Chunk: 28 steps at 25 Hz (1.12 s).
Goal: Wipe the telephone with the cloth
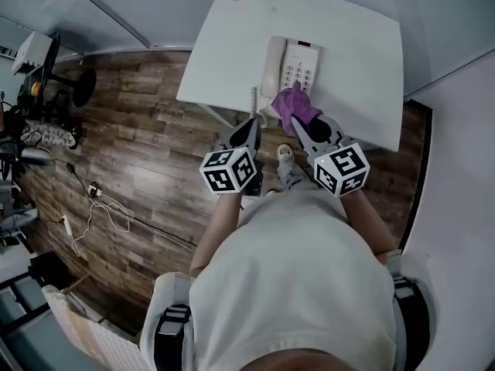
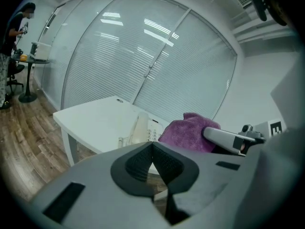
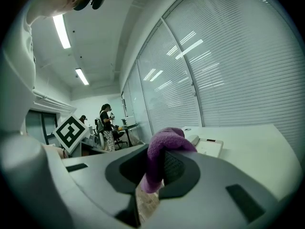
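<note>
Your right gripper (image 3: 153,168) is clenched on the purple cloth (image 3: 164,140). A fold of it is pinched between the ribbed pads, and the rest bulges up above the jaws. In the head view the cloth sits over the near end of the telephone (image 1: 296,66), at the lower edge of the keypad. Whether it touches the casing cannot be told.

The telephone lies on the white table (image 1: 356,37), close to the near edge, with the handset resting along its left side (the coiled cord (image 1: 253,103) hangs off the table's near edge).

Your left gripper (image 2: 152,147) is clenched on nothing, and its pads meet along a closed seam. It sits just to the left of the right gripper, with its tips at the near table edge beside the cord. It is not in contact with the telephone.

Both grippers point toward the telephone. The floor (image 1: 139,153) below is wood plank. In the left gripper view a person (image 2: 13,37) stands at a small round table well behind the white table.
</note>
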Each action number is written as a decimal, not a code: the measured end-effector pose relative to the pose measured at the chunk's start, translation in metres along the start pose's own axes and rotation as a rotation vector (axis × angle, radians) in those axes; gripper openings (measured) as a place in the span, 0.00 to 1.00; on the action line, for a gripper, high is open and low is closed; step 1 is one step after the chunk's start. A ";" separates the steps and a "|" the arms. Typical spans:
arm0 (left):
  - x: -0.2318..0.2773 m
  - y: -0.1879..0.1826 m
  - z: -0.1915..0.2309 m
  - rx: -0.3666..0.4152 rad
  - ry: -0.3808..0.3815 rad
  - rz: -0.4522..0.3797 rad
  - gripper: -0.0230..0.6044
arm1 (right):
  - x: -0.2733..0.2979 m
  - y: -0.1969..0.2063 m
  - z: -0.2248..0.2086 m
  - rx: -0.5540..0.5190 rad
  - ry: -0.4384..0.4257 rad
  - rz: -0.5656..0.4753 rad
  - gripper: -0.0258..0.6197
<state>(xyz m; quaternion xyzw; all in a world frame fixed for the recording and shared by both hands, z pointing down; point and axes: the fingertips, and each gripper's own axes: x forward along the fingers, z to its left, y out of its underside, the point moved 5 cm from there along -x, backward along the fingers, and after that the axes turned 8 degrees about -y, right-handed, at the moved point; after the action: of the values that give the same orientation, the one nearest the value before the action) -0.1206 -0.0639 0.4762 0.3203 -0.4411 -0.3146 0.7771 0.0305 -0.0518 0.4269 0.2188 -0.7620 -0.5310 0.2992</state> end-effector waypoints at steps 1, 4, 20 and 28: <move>-0.005 0.003 -0.001 -0.002 -0.001 -0.001 0.07 | -0.004 0.001 0.004 0.000 0.000 0.001 0.14; -0.018 0.015 -0.007 -0.010 0.003 -0.007 0.07 | -0.016 0.007 0.018 -0.004 -0.004 0.006 0.14; -0.072 0.050 -0.032 -0.011 0.021 -0.053 0.07 | -0.059 0.024 0.062 -0.033 -0.033 0.009 0.14; -0.077 0.049 -0.027 -0.001 0.008 -0.059 0.07 | -0.061 0.026 0.069 -0.066 -0.054 0.017 0.14</move>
<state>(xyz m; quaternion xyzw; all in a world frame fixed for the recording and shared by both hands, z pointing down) -0.1182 0.0312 0.4658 0.3340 -0.4281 -0.3363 0.7694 0.0270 0.0441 0.4202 0.1878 -0.7538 -0.5591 0.2898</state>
